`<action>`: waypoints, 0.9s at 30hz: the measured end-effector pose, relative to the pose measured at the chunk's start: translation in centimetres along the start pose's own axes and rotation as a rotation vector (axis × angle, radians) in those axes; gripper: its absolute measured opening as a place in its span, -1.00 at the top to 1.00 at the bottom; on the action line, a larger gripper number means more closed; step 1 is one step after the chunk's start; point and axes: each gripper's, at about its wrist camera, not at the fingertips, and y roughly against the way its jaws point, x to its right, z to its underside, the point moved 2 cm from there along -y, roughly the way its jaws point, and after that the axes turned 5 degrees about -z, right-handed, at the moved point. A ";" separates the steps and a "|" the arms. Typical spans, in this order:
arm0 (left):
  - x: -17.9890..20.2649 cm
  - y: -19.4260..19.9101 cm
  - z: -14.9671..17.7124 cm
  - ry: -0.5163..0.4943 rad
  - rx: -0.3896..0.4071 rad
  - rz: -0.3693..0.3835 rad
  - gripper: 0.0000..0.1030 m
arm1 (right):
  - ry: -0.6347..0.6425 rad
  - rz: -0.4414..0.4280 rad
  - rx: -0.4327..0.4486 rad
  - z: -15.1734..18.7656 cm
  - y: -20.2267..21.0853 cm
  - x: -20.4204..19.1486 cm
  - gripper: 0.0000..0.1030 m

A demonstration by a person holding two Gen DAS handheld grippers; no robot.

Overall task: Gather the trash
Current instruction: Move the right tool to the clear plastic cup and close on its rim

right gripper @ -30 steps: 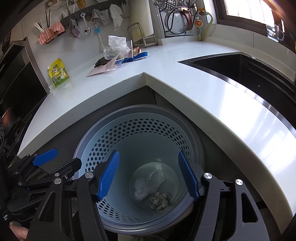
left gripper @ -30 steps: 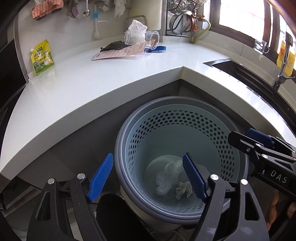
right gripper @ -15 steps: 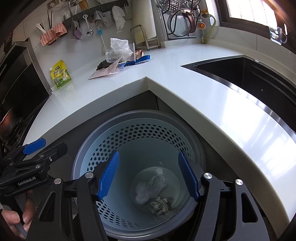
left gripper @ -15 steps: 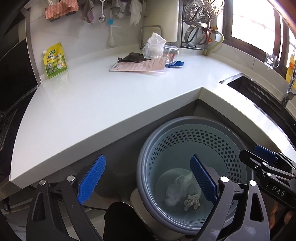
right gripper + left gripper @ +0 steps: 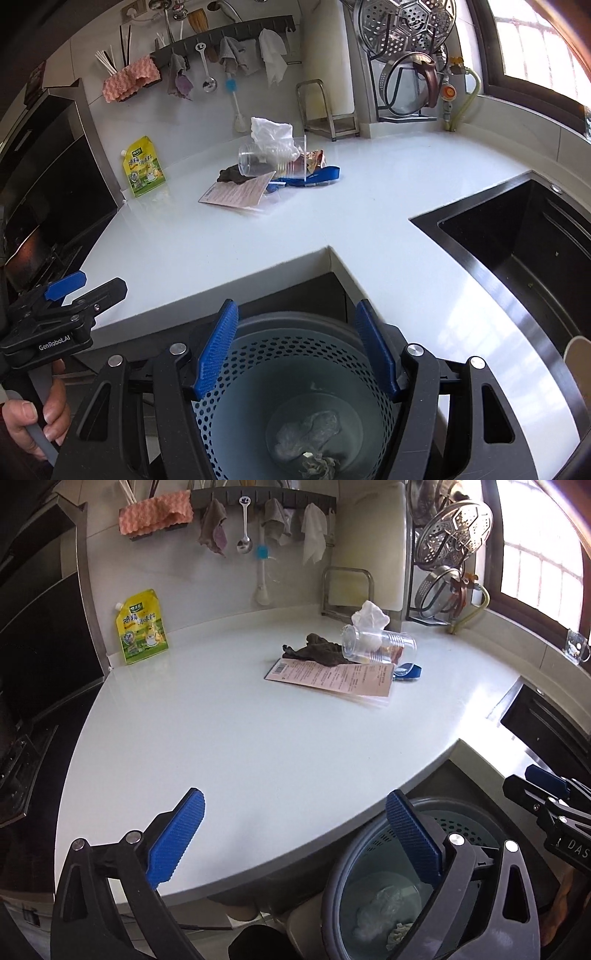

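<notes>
Hovering with left tool (image 5: 293, 843) just opened wide and empty, right tool (image 5: 295, 352) parted over the bin (image 5: 295, 398), risked toppling the clear cup (image 5: 376, 644) off the tabletop (image 5: 240, 731) clutter.

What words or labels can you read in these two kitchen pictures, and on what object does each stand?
"GenRobot.AI": on the left gripper.
"DAS", cut off by the edge: on the right gripper.
Yellow pouch: Chinese print, too blurred to read.
Pink card: barcode and fine print, unreadable.

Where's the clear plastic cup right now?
The clear plastic cup lies on its side at the back of the white countertop, white tissue stuffed in its mouth, beside the dark rag.
</notes>
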 end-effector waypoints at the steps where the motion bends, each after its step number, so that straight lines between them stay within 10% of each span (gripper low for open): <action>1: -0.1 -0.3 -0.4 0.001 -0.001 -0.005 -0.88 | 0.009 -0.004 0.002 -0.7 -0.4 0.0 -0.23; 27: 0.8 -7.8 -5.4 0.024 -0.051 -0.042 -0.88 | 0.020 -0.142 -0.073 -13.9 -13.6 3.6 -0.29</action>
